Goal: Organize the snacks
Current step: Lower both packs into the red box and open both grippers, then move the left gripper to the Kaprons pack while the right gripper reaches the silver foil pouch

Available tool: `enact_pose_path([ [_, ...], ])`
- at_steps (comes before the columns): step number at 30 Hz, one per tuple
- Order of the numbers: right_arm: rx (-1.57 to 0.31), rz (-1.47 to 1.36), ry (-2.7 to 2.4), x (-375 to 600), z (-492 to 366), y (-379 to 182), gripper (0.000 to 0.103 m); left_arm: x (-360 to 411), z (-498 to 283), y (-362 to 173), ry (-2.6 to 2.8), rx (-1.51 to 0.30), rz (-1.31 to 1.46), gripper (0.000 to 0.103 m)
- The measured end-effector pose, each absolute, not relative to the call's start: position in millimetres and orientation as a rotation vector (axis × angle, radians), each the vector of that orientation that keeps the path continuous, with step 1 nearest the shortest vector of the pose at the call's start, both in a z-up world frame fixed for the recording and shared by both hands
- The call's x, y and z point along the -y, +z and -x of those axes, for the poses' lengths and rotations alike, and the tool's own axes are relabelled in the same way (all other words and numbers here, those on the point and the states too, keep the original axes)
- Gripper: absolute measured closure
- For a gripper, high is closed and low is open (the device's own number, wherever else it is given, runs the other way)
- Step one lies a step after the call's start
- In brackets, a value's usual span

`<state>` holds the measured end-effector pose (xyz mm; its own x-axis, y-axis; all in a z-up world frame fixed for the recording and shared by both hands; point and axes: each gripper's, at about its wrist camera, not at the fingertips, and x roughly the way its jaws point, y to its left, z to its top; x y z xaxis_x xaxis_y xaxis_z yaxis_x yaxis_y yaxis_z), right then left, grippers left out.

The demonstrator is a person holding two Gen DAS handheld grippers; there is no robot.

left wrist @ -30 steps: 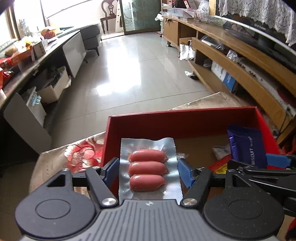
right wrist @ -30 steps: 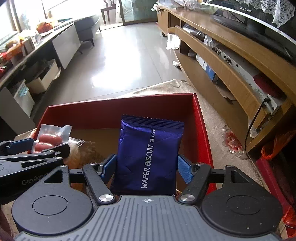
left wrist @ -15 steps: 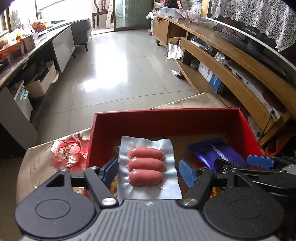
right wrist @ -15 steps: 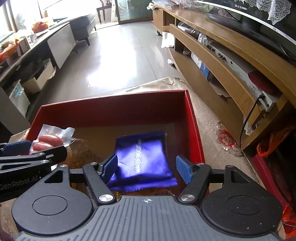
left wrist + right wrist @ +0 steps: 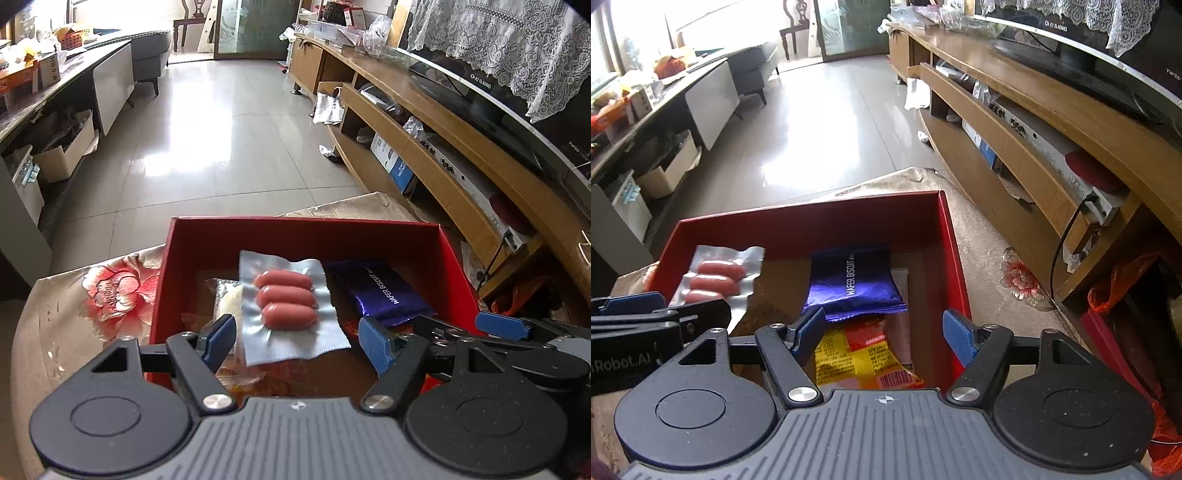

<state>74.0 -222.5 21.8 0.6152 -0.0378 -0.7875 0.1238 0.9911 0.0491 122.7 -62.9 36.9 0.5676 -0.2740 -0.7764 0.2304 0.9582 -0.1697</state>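
Observation:
A red box (image 5: 306,236) (image 5: 820,225) sits on a flowered tablecloth. Inside lie a clear vacuum pack of three pink sausages (image 5: 286,301) (image 5: 714,278), a blue wafer biscuit pack (image 5: 380,291) (image 5: 853,282) and a red-yellow snack packet (image 5: 864,354). My left gripper (image 5: 297,341) is open just above the near end of the sausage pack, which lies loose. My right gripper (image 5: 884,332) is open over the near right part of the box, behind the biscuit pack. Each gripper shows at the edge of the other's view.
A pale wrapped snack (image 5: 229,299) lies left of the sausages. The tablecloth (image 5: 85,306) extends left of the box. A long wooden TV cabinet (image 5: 1034,122) runs along the right. An orange bag (image 5: 1123,280) sits on the floor at the right.
Both grippers opened and pulled back. The sausage pack dropped from my left gripper into the box. The biscuit pack, released half a second ago, lies flat further from my right gripper.

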Motion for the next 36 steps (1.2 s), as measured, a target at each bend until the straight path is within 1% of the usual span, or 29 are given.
enact_pose_path([
  [9, -0.886, -0.096, -0.086, 219.5, -43.5, 32.9, 0.026, 42.9, -91.6, 34.5, -0.281, -0.940, 0.056, 0.032],
  [20, -0.937, -0.070, -0.072, 207.8, -0.5, 30.0, 0.026, 33.3, -48.0, 9.7, -0.290, -1.023, 0.043, 0.032],
  [25, -0.956, -0.069, -0.072, 207.9, 17.1, 26.0, 0.025, 40.3, -49.0, -12.7, -0.266, -1.077, 0.023, 0.032],
  [31, -0.976, -0.064, -0.070, 213.0, 19.1, 21.1, 0.025, 53.6, -60.3, -34.4, -0.244, -1.126, 0.035, 0.032],
  [32, -0.977, -0.066, -0.070, 214.6, 18.5, 21.2, 0.025, 55.9, -62.5, -36.3, -0.238, -1.127, 0.032, 0.031],
  [34, -0.977, -0.069, -0.070, 215.7, 19.0, 20.8, 0.025, 60.5, -66.1, -39.5, -0.227, -1.118, 0.028, 0.026],
  [36, -0.979, -0.071, -0.065, 215.8, 17.9, 20.0, 0.025, 64.4, -67.5, -41.9, -0.218, -1.106, 0.014, 0.025],
])
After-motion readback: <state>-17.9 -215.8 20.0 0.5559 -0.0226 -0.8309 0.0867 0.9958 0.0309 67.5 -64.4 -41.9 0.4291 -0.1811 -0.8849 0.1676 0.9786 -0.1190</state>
